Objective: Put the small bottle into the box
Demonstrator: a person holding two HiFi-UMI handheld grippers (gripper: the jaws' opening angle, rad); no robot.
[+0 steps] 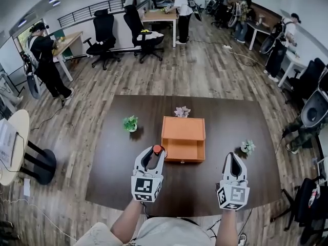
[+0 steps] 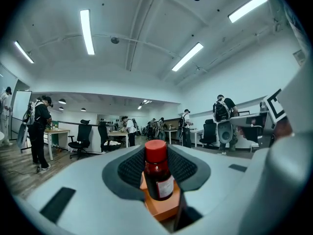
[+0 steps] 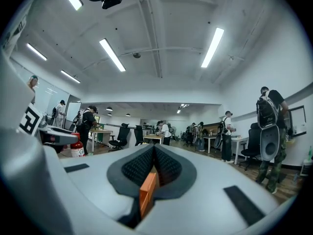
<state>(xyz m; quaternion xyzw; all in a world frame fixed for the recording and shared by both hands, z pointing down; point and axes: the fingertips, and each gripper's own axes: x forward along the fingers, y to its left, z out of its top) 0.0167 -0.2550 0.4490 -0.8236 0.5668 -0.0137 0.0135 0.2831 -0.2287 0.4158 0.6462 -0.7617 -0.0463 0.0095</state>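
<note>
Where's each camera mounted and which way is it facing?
Head view: on the head, steeply down at table, orange box; forearms, left gripper, right gripper show.
Left gripper view: on left gripper, along jaws clamping small bottle.
Right gripper view: on right gripper, along shut jaws.
Shared: all three see the orange box.

Wood plank floor (image 1: 215, 70), black office chairs (image 1: 104, 32), desks (image 1: 159, 16), ceiling strip lights (image 2: 86, 31), white walls (image 2: 244, 82)

Unreadable label print on small bottle (image 2: 158, 176)
</note>
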